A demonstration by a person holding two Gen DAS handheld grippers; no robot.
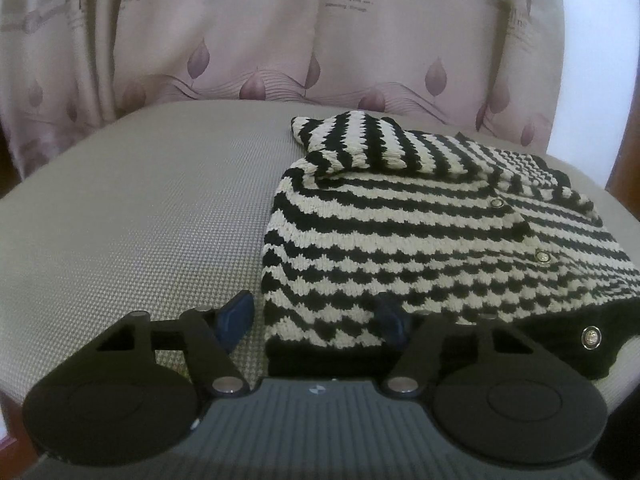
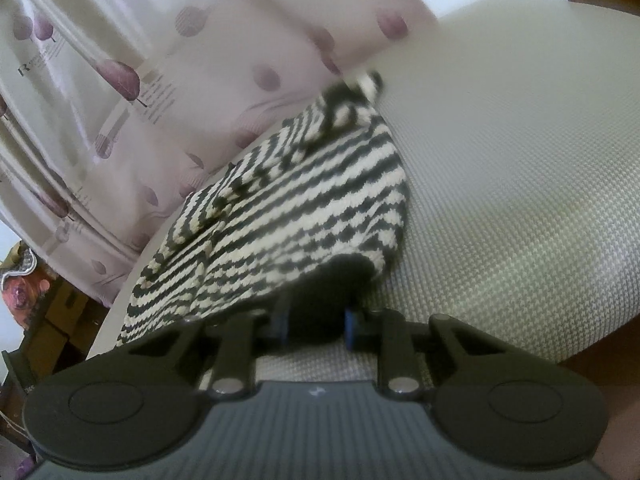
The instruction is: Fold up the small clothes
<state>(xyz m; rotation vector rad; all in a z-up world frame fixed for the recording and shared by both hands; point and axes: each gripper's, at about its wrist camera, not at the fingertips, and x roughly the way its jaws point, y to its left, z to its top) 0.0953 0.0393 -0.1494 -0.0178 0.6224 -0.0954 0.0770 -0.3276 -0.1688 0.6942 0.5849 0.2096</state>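
The striped cardigan (image 1: 420,232) lies partly folded, one sleeve (image 1: 352,144) tucked over, at right of frame. The right gripper (image 2: 316,320) is clamped on its black hem (image 2: 336,284); the left gripper (image 1: 312,320) straddles the near corner, pads not yet pressing, so more folds probably remain.

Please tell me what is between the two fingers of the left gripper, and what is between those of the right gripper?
Left gripper: the striped knit garment's near corner and bare tabletop, in the left wrist view. Right gripper: the garment's black hem, pinched.

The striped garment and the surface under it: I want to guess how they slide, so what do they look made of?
The striped garment looks like chunky knitted yarn, matte, in black and cream; the scalloped stitch rows show it. Its small round buttons look shiny, metal or plastic. The surface looks like woven fabric with a fine check weave, matte and slightly textured.
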